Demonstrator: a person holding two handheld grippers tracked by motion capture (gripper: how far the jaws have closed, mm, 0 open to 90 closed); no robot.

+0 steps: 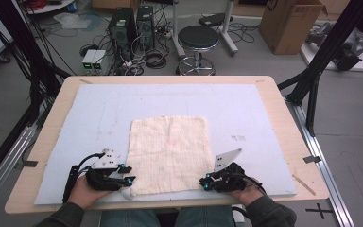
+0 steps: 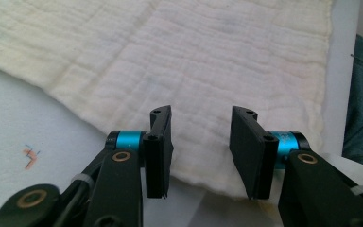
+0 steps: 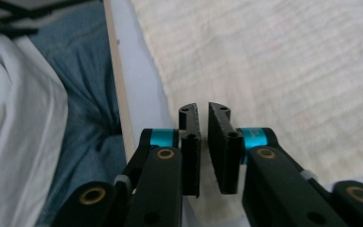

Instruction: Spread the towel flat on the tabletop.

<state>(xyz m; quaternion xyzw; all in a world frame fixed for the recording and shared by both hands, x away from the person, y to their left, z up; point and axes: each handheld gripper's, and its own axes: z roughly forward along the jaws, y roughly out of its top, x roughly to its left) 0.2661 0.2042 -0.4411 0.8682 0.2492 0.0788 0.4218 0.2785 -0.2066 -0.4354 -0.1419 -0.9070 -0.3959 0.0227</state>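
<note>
a cream cloth [image 1: 169,153] lies flat on the pale blue mat [image 1: 246,113] near the middle of the tabletop [image 1: 283,118], toward six o'clock. the left tongs [image 1: 128,176] sit at the cloth's seven o'clock corner, jaws spread apart with the cloth edge between them, not pressed. the right tongs [image 1: 204,182] at the five o'clock corner are nearly closed, pinching the cloth's edge.

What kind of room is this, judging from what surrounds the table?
Probably a lab or workshop: computer towers with loose cables stand on the floor, beside a round stool and a cardboard box behind the table.
</note>
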